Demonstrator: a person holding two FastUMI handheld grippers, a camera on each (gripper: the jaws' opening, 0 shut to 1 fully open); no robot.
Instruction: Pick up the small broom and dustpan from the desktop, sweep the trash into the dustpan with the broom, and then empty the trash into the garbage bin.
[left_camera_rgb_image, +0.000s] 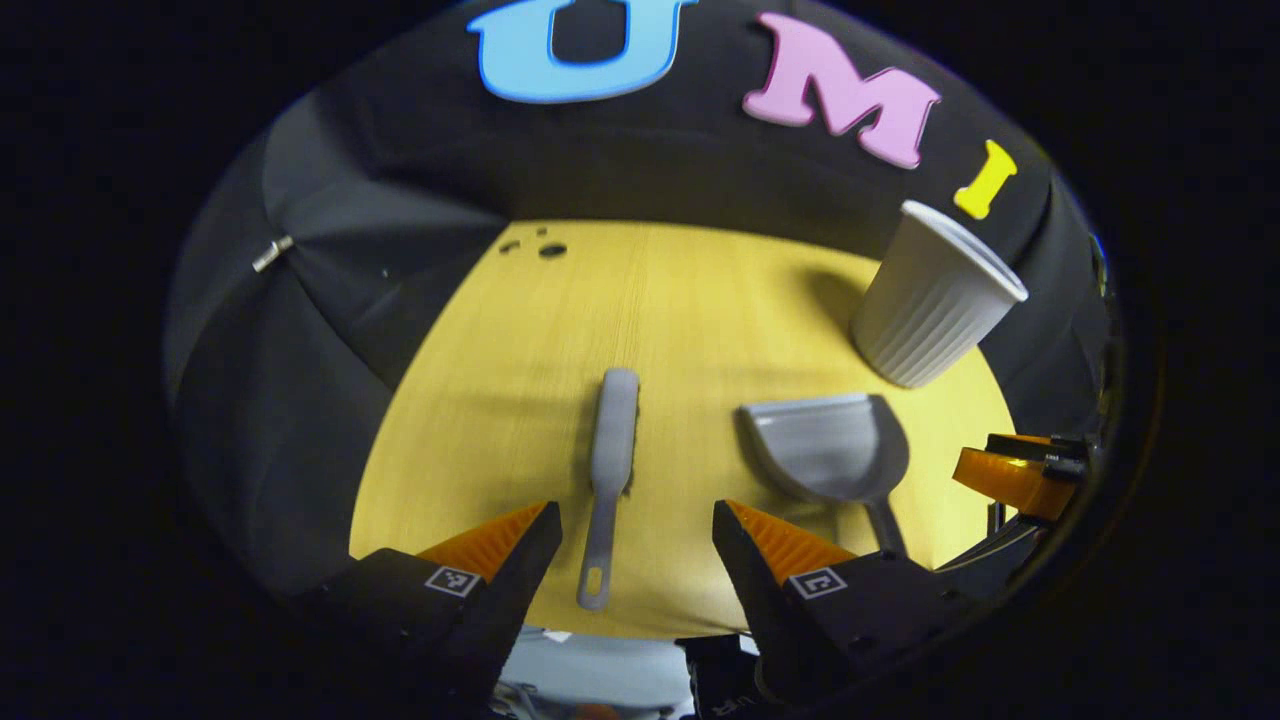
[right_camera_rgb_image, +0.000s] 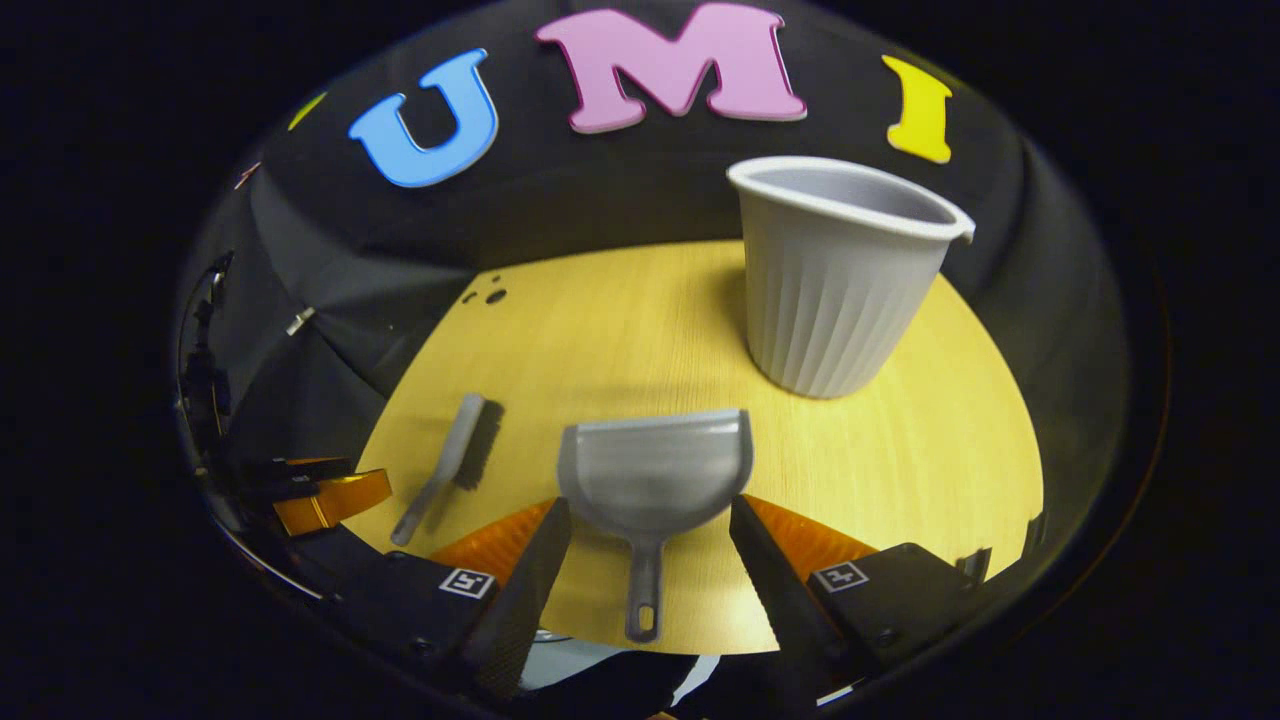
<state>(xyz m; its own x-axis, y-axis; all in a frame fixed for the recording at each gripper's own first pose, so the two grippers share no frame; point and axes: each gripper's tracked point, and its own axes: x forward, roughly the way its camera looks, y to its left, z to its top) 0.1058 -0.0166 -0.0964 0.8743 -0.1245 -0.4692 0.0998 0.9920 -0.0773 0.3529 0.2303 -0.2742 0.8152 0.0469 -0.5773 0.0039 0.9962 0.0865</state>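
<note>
Fingers of the left hand-held gripper (left_camera_rgb_image: 632, 525) are standing well apart, hovering low over the near edge of the yellow tabletop (left_camera_rgb_image: 520, 340) and clamping nothing. Lying between them, in the left gripper view, is the small broom (left_camera_rgb_image: 610, 470): its thin handle is pointing back toward the camera, with the looped end reaching down into the gap, and its grey head is lying farther out on the wood. Neither finger is touching it, as far as can be seen.

Just to the right of the broom, the dustpan (left_camera_rgb_image: 830, 445) is resting flat, its handle passing behind the right finger. Beyond it, near the far right of the tabletop, the ribbed garbage bin (left_camera_rgb_image: 935, 300) is standing upright. At the right edge of that view the other hand-held gripper is showing partly.

In the right gripper view, the right hand-held gripper (right_camera_rgb_image: 650, 520) is also spreading its fingers wide and holding nothing. The dustpan's scoop is sitting in the gap, nearly filling it, with the handle trailing toward the camera. The broom is lying off to the left, apart from the dustpan, and the bin is standing behind the pan, slightly right.
</note>
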